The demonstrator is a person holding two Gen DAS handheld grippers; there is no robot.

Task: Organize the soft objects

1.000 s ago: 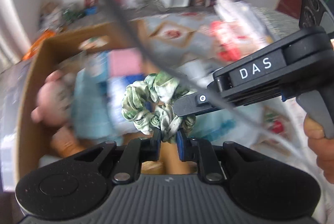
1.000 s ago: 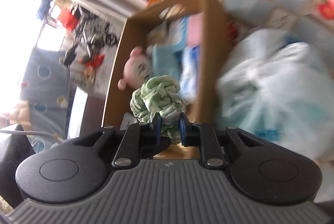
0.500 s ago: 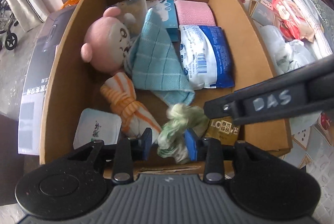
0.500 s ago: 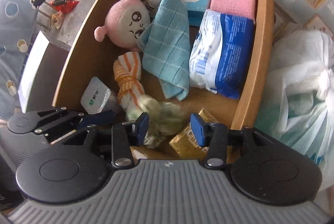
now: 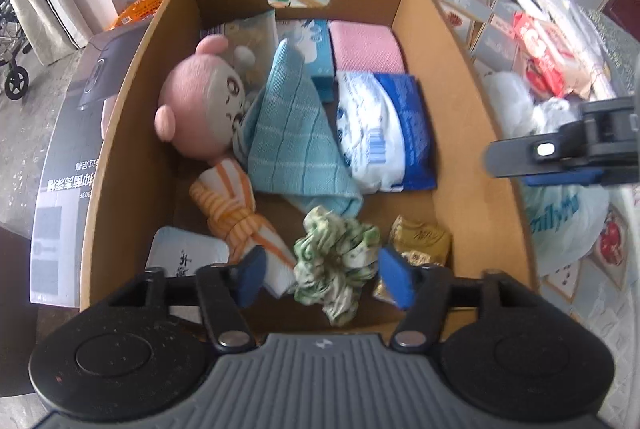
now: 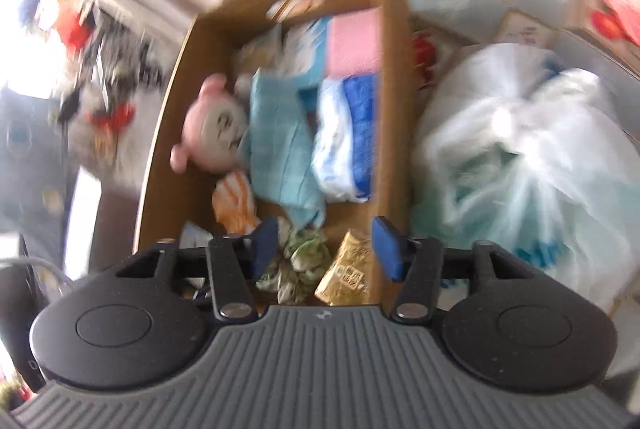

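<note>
A green-and-white scrunchie (image 5: 336, 261) lies loose at the near end of the cardboard box (image 5: 132, 97); it also shows in the right wrist view (image 6: 298, 261). My left gripper (image 5: 324, 275) is open and empty, its pads on either side of the scrunchie, above it. My right gripper (image 6: 326, 249) is open and empty over the box's near right corner; from the left wrist view it shows at the right (image 5: 560, 153). In the box lie a pink plush toy (image 5: 200, 113), a teal cloth (image 5: 288, 137), an orange striped cloth (image 5: 236, 213) and a pink sponge (image 5: 366, 47).
A blue-and-white pack (image 5: 384, 133), a gold packet (image 5: 420, 241) and a white packet (image 5: 184, 253) also lie in the box. White plastic bags (image 6: 516, 165) sit right of the box on a patterned cover. A dark carton (image 5: 68, 165) lies left of it.
Both grippers held the scrunchie a second ago. They opened over the box and it dropped to the near end. The right gripper has since drawn back to the right.
</note>
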